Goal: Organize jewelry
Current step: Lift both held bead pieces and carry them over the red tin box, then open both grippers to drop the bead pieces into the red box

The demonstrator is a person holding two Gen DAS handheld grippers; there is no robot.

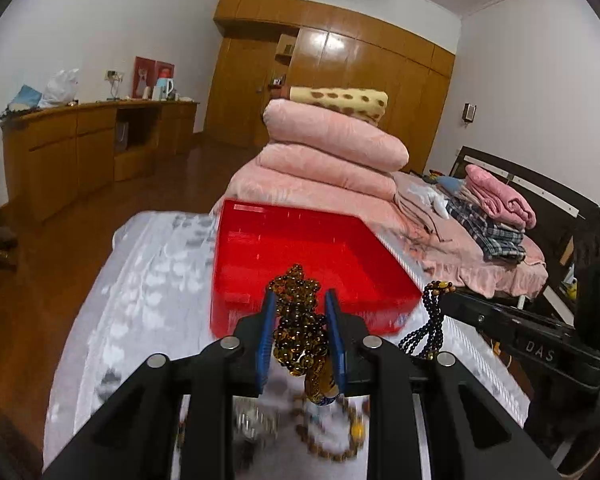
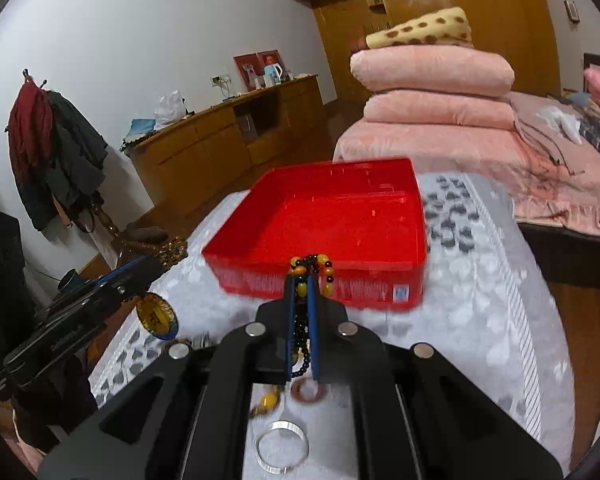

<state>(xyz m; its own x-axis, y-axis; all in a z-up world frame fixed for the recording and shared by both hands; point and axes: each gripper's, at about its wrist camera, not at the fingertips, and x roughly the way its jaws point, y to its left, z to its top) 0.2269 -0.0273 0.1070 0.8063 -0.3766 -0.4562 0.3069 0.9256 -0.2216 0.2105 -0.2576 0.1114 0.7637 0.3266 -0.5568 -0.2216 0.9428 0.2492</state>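
Left claw (image 1: 300, 312): clamped on a thick bunch of brown beads (image 1: 298, 320), held up off the table; a round gold pendant (image 2: 156, 316) hangs under it.
Right claw (image 2: 300, 300): jaws pressed nearly together on a strand of black beads (image 2: 302, 330) with amber ones (image 2: 312, 266) at the top; the loops dangle below the fingers.
Red tray (image 1: 300, 248): straight ahead of both claws, past the fingertips, on the table; nothing shows inside it.
Table (image 2: 480, 280): under both claws, covered with a white and grey patterned cloth.
Loose pieces: below the right claw lie a clear bangle (image 2: 282, 450), a small reddish ring (image 2: 306, 390) and an amber bead (image 2: 268, 400); below the left claw, a blurred string of brown beads (image 1: 332, 444).
Bedding (image 1: 332, 152): pink quilts stacked beyond the tray.
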